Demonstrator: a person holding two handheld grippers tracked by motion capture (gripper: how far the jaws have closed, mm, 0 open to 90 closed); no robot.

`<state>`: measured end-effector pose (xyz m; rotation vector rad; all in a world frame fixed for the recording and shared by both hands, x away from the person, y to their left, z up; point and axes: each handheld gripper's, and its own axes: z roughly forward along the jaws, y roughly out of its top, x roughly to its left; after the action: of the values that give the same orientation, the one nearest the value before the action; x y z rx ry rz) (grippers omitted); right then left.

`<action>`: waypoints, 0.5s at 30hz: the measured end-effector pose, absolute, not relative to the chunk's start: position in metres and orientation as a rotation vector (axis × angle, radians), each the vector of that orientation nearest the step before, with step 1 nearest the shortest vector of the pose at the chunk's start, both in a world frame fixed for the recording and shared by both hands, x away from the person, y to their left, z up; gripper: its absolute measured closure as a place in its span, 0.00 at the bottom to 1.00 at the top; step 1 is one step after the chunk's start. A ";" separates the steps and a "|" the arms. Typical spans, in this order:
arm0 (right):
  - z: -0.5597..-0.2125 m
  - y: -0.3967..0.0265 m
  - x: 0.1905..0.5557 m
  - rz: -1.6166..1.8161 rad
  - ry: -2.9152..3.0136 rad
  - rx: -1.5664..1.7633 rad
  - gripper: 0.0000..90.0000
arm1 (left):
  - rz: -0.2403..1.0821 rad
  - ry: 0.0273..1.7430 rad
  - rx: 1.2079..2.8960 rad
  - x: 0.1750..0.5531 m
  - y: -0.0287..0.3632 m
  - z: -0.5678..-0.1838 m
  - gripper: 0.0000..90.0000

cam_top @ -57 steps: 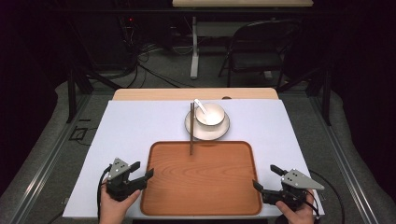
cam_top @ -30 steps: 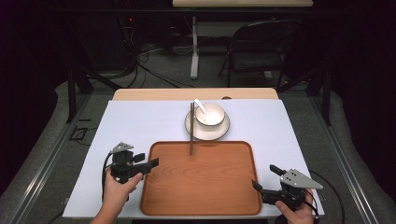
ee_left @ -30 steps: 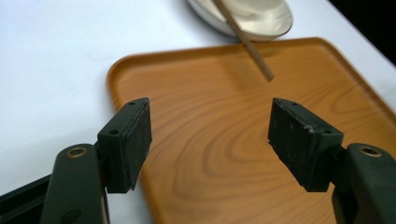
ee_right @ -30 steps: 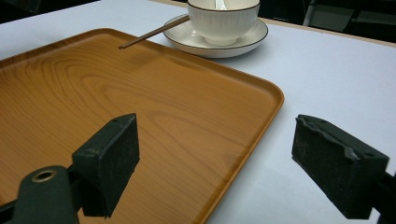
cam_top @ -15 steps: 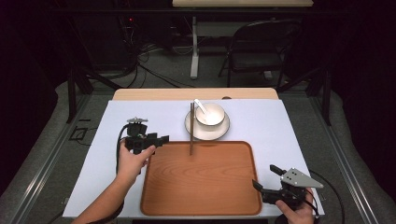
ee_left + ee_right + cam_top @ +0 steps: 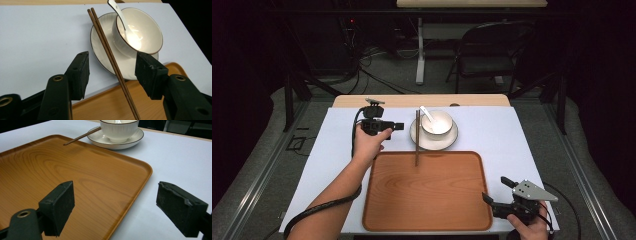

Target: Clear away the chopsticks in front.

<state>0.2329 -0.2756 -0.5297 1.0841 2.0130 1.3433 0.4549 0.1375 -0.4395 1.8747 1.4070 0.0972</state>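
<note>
A: Left gripper (image 6: 398,126) sat in the upper left of the high view, just left of the saucer (image 6: 452,142), jaws pointing toward the chopsticks (image 6: 417,137). Its jaws had just been closing. In the left gripper view the chopsticks (image 6: 112,60) ran through the gap between the two pads, but neither pad pressed on them, so nothing was gripped yet.

B: Where did the chopsticks lie?

A: As a pair, side by side, one end on the saucer rim beside the bowl (image 6: 437,123), the other end over the far edge of the wooden tray (image 6: 427,220), near the centre of the high view. Whether that end touched the tray floor I could not tell; the right gripper view suggested it hung a little above the wood.

B: Bowl contents?

A: A white spoon (image 6: 123,23), handle leaning out toward the upper edge of the frame.

B: Right gripper?

A: Right gripper (image 6: 498,195) at lower right, beside the tray's near right corner, jaws spread wide and holding nothing.
</note>
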 end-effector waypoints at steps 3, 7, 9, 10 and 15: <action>-0.530 -0.276 0.232 1.343 2.013 1.079 0.16 | 0.101 1.429 1.866 0.464 0.134 -0.438 0.53; -0.530 -0.275 0.232 1.345 2.014 1.063 0.16 | 0.078 1.456 1.848 0.476 0.130 -0.442 0.54; -0.530 -0.276 0.232 1.344 2.016 1.064 0.16 | 0.085 1.466 1.843 0.481 0.127 -0.446 0.53; -0.530 -0.276 0.232 1.345 2.016 1.067 0.16 | 0.084 1.471 1.843 0.483 0.126 -0.448 0.52; -0.530 -0.276 0.232 1.348 2.019 1.064 0.16 | 0.079 1.485 1.857 0.492 0.116 -0.457 0.50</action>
<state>0.2317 -0.2760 -0.5296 1.0636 2.0189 1.3478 0.4918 0.1159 -0.4569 1.8570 1.4849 0.0785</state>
